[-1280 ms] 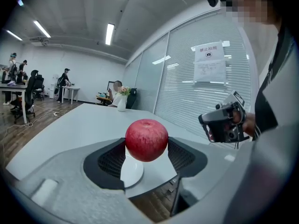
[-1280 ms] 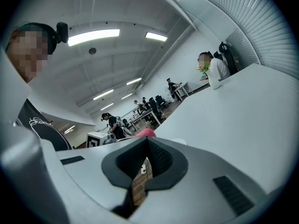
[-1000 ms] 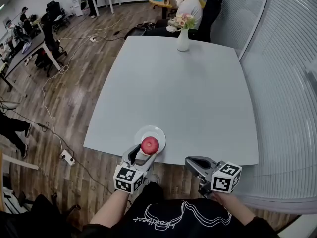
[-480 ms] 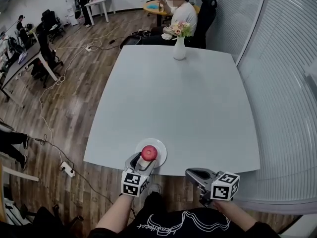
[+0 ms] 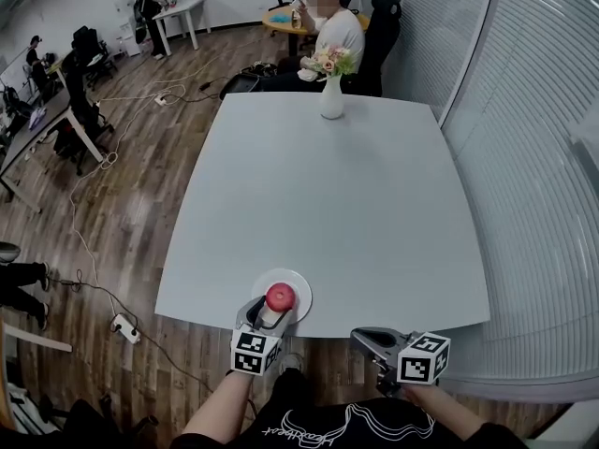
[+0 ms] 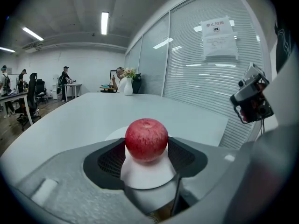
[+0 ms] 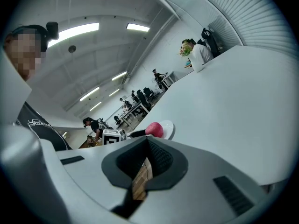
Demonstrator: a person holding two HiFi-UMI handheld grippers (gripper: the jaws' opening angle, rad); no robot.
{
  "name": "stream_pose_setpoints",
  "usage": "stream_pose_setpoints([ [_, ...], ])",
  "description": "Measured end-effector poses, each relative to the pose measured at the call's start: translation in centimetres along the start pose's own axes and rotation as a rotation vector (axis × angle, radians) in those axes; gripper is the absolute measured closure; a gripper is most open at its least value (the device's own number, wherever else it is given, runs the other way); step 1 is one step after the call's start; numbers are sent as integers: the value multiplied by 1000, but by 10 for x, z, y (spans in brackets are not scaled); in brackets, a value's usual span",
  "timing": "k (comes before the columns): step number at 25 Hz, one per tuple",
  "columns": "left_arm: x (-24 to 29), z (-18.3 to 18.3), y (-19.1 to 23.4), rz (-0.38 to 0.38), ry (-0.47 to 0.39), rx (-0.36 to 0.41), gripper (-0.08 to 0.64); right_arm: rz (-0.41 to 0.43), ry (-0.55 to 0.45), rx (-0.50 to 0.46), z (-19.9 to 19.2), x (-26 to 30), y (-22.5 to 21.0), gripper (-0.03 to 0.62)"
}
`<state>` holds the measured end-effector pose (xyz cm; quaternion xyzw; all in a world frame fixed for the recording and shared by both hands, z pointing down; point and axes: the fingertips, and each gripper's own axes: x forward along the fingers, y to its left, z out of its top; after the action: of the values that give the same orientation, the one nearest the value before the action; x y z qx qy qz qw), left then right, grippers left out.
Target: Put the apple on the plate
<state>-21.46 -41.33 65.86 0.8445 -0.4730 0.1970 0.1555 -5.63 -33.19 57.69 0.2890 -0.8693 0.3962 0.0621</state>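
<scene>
A red apple (image 5: 279, 296) sits between the fingers of my left gripper (image 5: 272, 305), which is shut on it. The apple is over the middle of a small white plate (image 5: 299, 286) at the table's near edge; whether it touches the plate I cannot tell. In the left gripper view the apple (image 6: 146, 139) fills the gap between both dark pads, with the plate (image 6: 145, 174) white beneath it. My right gripper (image 5: 363, 336) hangs off the table's near edge to the right, shut and empty. From the right gripper view, apple (image 7: 154, 129) and plate (image 7: 168, 128) lie to the left.
The pale grey table (image 5: 328, 185) is bare apart from a white vase of flowers (image 5: 331, 96) at its far edge. A person (image 5: 329, 28) sits behind it. Window blinds (image 5: 533, 157) run along the right. Wooden floor with cables lies to the left.
My left gripper has come down with the apple, which now sits low over the plate's middle. The right gripper has sunk a little beside the table edge.
</scene>
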Motion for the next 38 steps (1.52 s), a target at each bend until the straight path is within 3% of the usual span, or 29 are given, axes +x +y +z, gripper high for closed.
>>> stream_pose_setpoints([
  [6, 2, 1, -4, -2, 0, 35, 270, -1, -2, 7, -2, -4, 0, 586],
  [22, -11, 8, -6, -9, -53, 5, 212, -4, -16, -7, 0, -23, 8, 586],
  [33, -86, 55, -21, 46, -190, -20, 212, 30, -84, -89, 9, -62, 43, 586],
  [38, -130, 80, -66, -9, -191, -30, 212, 99, -125, -162, 17, -82, 80, 586],
])
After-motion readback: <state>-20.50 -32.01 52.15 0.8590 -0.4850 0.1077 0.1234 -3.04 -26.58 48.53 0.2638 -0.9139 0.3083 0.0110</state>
